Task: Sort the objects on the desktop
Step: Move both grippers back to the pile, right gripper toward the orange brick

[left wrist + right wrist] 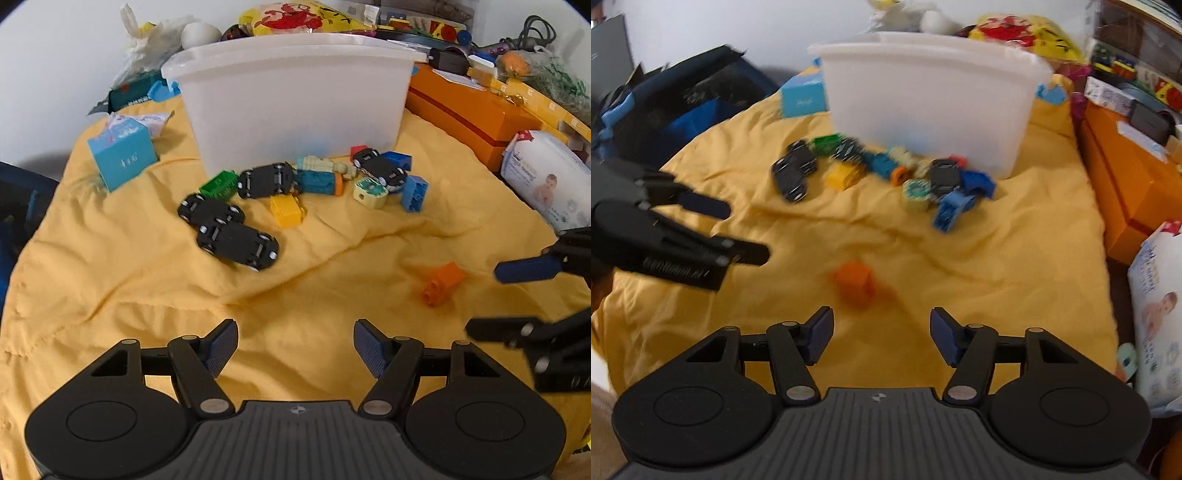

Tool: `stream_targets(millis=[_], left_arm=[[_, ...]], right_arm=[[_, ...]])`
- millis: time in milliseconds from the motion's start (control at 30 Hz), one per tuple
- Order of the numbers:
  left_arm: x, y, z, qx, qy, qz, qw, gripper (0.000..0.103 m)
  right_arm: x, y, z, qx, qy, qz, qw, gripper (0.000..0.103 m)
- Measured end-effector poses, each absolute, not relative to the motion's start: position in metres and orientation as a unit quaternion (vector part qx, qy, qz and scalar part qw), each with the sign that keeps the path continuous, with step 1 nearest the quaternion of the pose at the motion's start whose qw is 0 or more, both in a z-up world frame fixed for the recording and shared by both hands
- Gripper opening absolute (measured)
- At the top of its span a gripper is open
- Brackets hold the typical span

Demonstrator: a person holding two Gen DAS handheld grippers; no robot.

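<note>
While both grippers stand open and empty, the orange brick (855, 282) lies alone on the yellow cloth (1015, 258) just ahead of the right gripper (882, 332), left gripper (295, 347) farther off.

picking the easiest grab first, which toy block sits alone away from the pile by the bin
The orange block: it lies by itself on the yellow cloth just ahead of the right gripper, far from the other blocks.
</note>
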State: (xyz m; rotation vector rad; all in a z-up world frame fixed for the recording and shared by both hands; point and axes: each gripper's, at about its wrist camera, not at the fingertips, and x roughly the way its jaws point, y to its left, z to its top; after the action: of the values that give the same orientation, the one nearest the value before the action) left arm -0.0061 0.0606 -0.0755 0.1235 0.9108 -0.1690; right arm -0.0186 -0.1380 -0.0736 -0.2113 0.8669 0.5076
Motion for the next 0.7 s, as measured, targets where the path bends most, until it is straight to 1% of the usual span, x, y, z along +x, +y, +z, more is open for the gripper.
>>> stream_targets(millis=[100, 133, 233, 333, 400, 467, 533, 600, 633, 667, 700], left_arm=[[-0.009, 0.059, -0.078, 0.058, 0.44, -0.087, 0.892, 0.073], [-0.01, 0.059, -0.078, 0.057, 0.441, -0.09, 0.891, 0.073], [-0.011, 0.058, -0.076, 0.061, 0.435, -0.088, 0.894, 0.072], [-0.004, 0.065, -0.072, 0.053, 0.428, -0.076, 0.899, 0.072], [0.007, 0.074, -0.068, 0.029, 0.425, -0.061, 0.903, 0.072], [0.021, 0.086, -0.062, -0.007, 0.418, -0.047, 0.907, 0.072], [0.035, 0.096, -0.061, -0.037, 0.414, -0.035, 0.909, 0.072], [0.048, 0.099, -0.063, -0.051, 0.412, -0.034, 0.909, 0.07], [0.054, 0.1, -0.065, -0.052, 0.412, -0.035, 0.909, 0.066], [0.059, 0.1, -0.069, -0.054, 0.418, -0.036, 0.906, 0.06], [0.065, 0.101, -0.073, -0.06, 0.424, -0.037, 0.903, 0.059]], right_arm=[[-0.025, -0.127, -0.074, -0.124, 0.406, 0.258, 0.868, 0.053], [-0.026, -0.124, -0.073, -0.127, 0.399, 0.259, 0.87, 0.047], [-0.023, -0.114, -0.067, -0.142, 0.374, 0.261, 0.878, 0.039], [-0.026, -0.101, -0.06, -0.179, 0.331, 0.281, 0.883, 0.039], [-0.027, -0.094, -0.061, -0.19, 0.325, 0.308, 0.874, 0.039], [-0.025, -0.089, -0.07, -0.206, 0.337, 0.311, 0.865, 0.033], [-0.025, -0.09, -0.074, -0.224, 0.327, 0.296, 0.869, 0.031], [-0.021, -0.095, -0.074, -0.229, 0.33, 0.267, 0.876, 0.027], [-0.016, -0.1, -0.074, -0.22, 0.337, 0.253, 0.879, 0.026], [-0.011, -0.107, -0.075, -0.207, 0.346, 0.238, 0.884, 0.026], [-0.008, -0.115, -0.074, -0.19, 0.347, 0.23, 0.89, 0.026]])
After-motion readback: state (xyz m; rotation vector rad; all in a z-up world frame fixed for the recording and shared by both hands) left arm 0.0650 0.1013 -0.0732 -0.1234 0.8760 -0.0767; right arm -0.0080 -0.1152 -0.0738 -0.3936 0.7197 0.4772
